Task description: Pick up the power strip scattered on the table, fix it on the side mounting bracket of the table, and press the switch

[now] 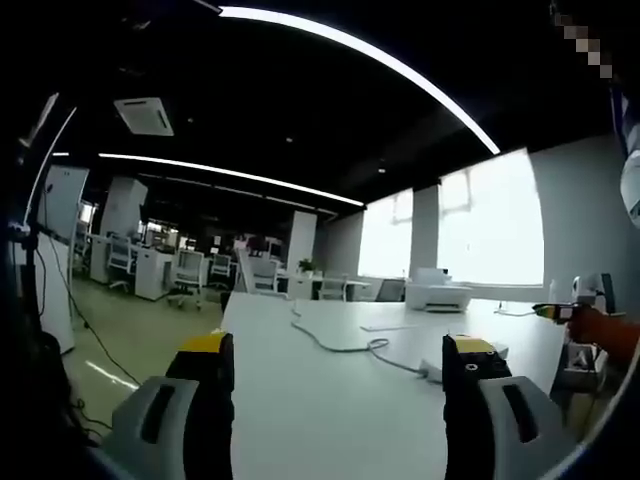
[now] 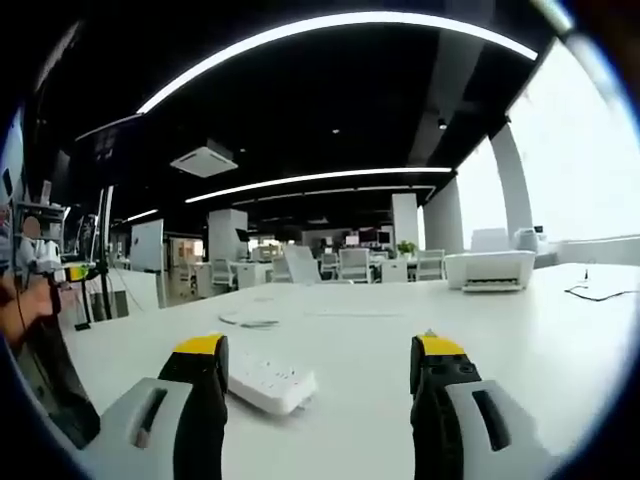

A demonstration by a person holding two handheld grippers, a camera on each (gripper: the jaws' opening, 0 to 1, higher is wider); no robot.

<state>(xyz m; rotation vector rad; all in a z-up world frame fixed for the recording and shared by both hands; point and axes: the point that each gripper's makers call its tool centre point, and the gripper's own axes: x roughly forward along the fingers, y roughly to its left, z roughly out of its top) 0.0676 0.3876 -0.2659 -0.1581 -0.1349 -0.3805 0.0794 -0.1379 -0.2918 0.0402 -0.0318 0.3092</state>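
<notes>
Right hand-held gripper (image 2: pixel 318 375) wide open, empty, power strip (image 2: pixel 270 383) between jaws

The right gripper (image 2: pixel 318 375) has its jaws wide apart above the white table (image 2: pixel 400 330). The white power strip (image 2: pixel 268 382) lies flat just beside its left jaw.

White printer (image 2: pixel 489 269) (office chairs (image 2: pixel 353 265) behind)

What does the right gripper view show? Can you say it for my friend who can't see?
A white power strip lies on a big white table, just ahead of the open right claw and nearer its left yellow-tipped finger. Behind it stand a white printer, office chairs and long ceiling lights.
</notes>
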